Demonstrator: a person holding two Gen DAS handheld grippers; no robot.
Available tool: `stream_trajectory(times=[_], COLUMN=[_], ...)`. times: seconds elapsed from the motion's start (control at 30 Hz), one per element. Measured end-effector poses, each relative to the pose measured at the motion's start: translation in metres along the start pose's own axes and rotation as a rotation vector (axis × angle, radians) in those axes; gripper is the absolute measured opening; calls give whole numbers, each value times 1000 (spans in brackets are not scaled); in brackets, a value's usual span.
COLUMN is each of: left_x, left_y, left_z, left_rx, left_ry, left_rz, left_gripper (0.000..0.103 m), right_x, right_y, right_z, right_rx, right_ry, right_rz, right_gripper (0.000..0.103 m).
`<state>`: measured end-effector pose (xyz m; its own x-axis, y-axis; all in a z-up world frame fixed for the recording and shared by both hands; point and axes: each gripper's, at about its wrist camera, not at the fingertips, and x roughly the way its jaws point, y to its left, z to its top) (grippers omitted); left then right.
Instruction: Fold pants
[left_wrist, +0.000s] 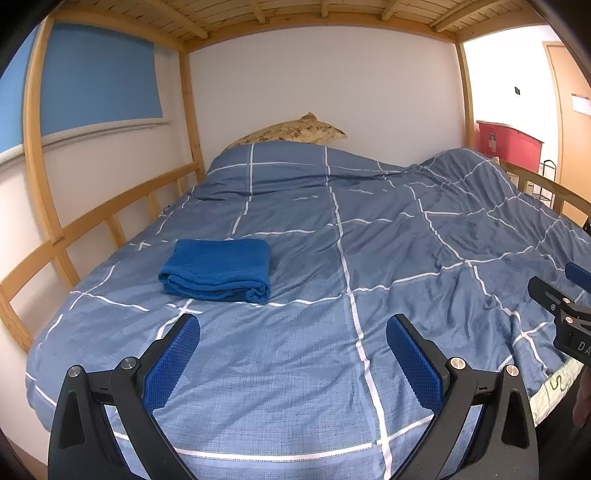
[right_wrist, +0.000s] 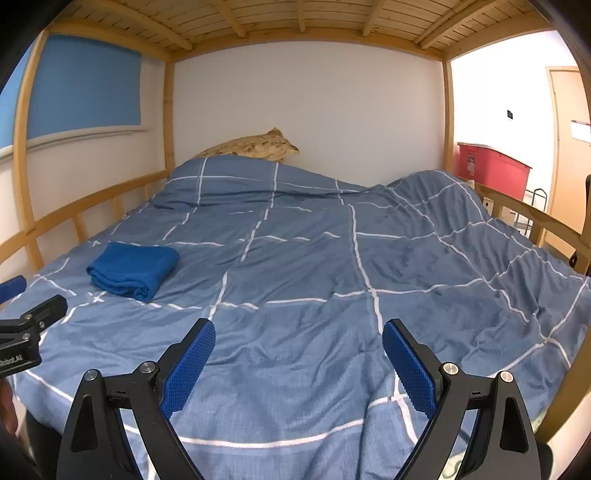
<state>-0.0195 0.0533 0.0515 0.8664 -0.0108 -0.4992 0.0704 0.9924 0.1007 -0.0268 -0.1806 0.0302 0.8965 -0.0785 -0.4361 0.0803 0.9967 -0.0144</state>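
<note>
Resting: thick, plush blue folded pants (left_wrist: 217, 268) on quilt (left_wrist: 369, 258).

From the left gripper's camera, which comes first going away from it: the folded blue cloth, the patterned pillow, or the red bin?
From the left gripper, nearest first:
1. Folded blue cloth, on the blanket, ahead and to the left.
2. Patterned pillow, at the far end of the bed against the wall.
3. Red bin, beyond the bed frame, far right.
The pillow and the bin are hard to rank surely.

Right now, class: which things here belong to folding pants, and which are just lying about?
Job:
folded blue garment
left gripper, open
right gripper, open
duvet, the work surface

Lying about:
pillow
red bin
</note>
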Motion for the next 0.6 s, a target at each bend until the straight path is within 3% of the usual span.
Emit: stream_trajectory(times=[0.6], left_x=[0], left_y=[0], left_z=[0], left_rx=[1], left_ry=[-1], left_rz=[5], left_gripper=[103], right_x=[2], right_y=[0], right_z=[1], right_rx=[0], right_ry=[2], right_rz=[3], right_gripper=[93])
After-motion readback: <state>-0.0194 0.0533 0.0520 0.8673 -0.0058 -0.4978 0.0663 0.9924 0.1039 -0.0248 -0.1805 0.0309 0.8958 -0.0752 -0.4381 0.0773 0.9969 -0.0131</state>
